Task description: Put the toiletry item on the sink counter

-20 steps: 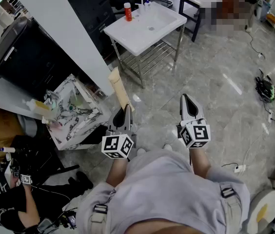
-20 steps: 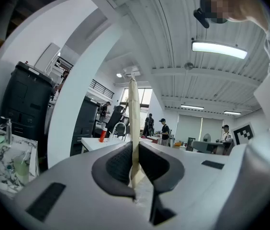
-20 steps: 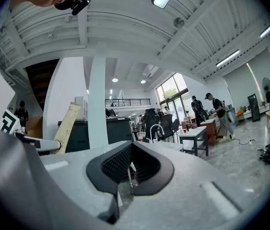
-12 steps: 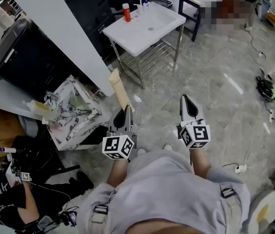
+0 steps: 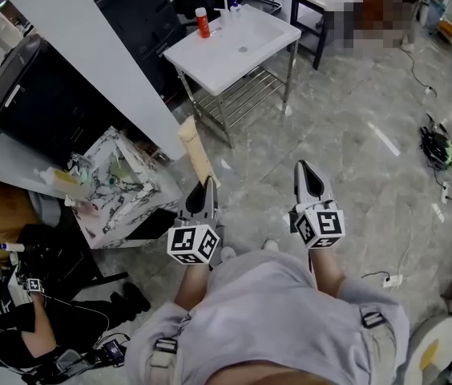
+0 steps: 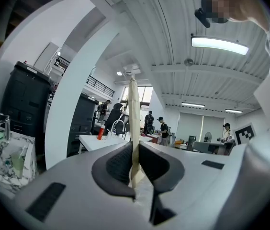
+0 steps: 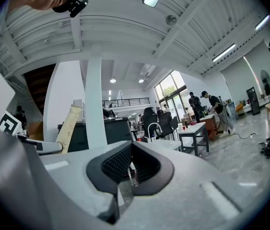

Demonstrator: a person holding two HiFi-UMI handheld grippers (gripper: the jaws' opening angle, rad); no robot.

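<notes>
1. I am judging a slip to be the main risk. The left claw (image 5: 207, 184) is pinching the tube (image 5: 196, 149) only at its lower end. The long flat body is standing tall and tilted above the jaws, so a swing during the carry could be levering it loose onto the floor.
2. The sink's tabletop (image 5: 210, 64) is sitting well apart from me, ahead across open floor. I am reckoning the carry as hardly begun, which is leaving plenty of room for the grip to creep.
3. A red bottle (image 5: 202, 22) is standing at the sink's back corner. I am expecting trouble if the tube is coming in tall and clipping it, or tipping into the basin instead of settling on the flat rim.
4. A marbled box (image 5: 118, 184) full of clutter is sitting near my left side, and a wide turn could be snagging the tube on it.
5. The left claw is standing narrow, with its pads pressing on both faces of the cream tube, which is running up between them edge-on in the left gripper view.
6. The right claw (image 5: 307, 172) is showing its jaws together with nothing between them, and it is hanging beside the left one over bare floor.
</notes>
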